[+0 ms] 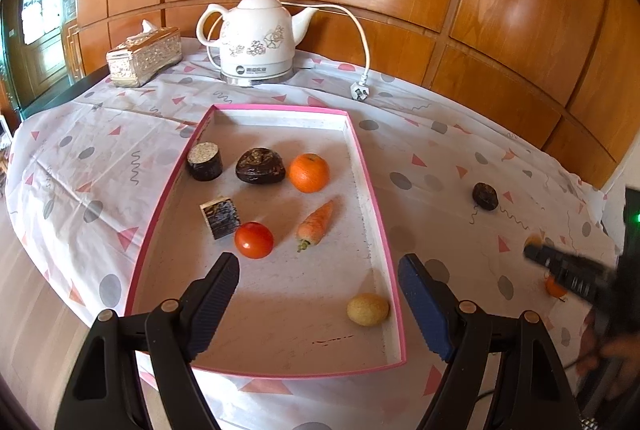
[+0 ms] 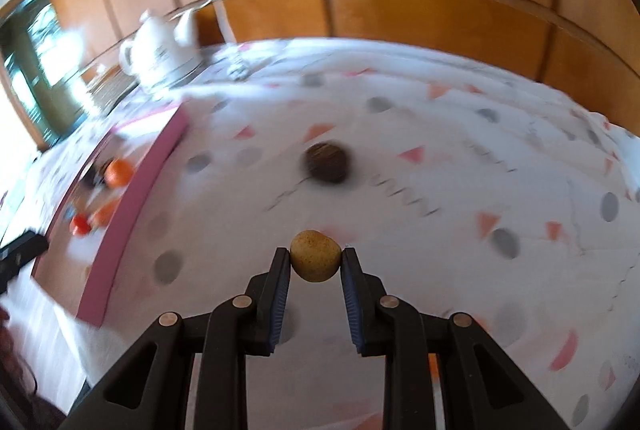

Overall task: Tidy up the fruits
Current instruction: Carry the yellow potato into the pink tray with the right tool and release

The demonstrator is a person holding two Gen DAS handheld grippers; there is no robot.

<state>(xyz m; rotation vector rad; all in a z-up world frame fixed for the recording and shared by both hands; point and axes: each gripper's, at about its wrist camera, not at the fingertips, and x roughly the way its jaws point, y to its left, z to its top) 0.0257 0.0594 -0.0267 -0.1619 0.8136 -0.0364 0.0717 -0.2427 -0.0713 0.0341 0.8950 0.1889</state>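
Tray contents: seven pieces lie inside the pink-rimmed tray (image 1: pixel 362 166) — an orange (image 1: pixel 309 172), a tomato (image 1: pixel 253 239), a carrot (image 1: pixel 316 222), a pale yellow round fruit (image 1: pixel 367 309) near the front right corner, a dark lumpy piece (image 1: pixel 260 165), a dark cylinder with a speckled top (image 1: pixel 205 161) and a dark striped block (image 1: pixel 221 217).
Items outside tray: a dark round fruit (image 2: pixel 326 162) sits on the patterned cloth of the table (image 1: pixel 440 158), well to the right of the tray; a small orange fruit (image 1: pixel 555 287) shows partly behind the right tool.
Item in transit: a tan speckled fruit (image 2: pixel 316 261) is pinched between the pads of the right hand-held gripper (image 2: pixel 315 259), above the cloth and clear of the tray.
Progress estimate: most pieces appear gathered; by my reading the held fruit and at least two on the cloth remain to go in.
Left hand-held gripper (image 1: pixel 318 270): jaws spread wide with nothing between them, tilted downward over the near end of the tray, fingertips framing the tomato and carrot area without touching either.
Right hand-held gripper, pose: angled steeply down toward the table, tray edge off to its left; the surroundings are smeared, so finer detail there cannot be told.
Background articles: a white floral kettle (image 1: pixel 258 38) with its unplugged cord (image 1: pixel 362 42) and a tissue box (image 1: pixel 144 56) stand at the far edge, apart from the tray.
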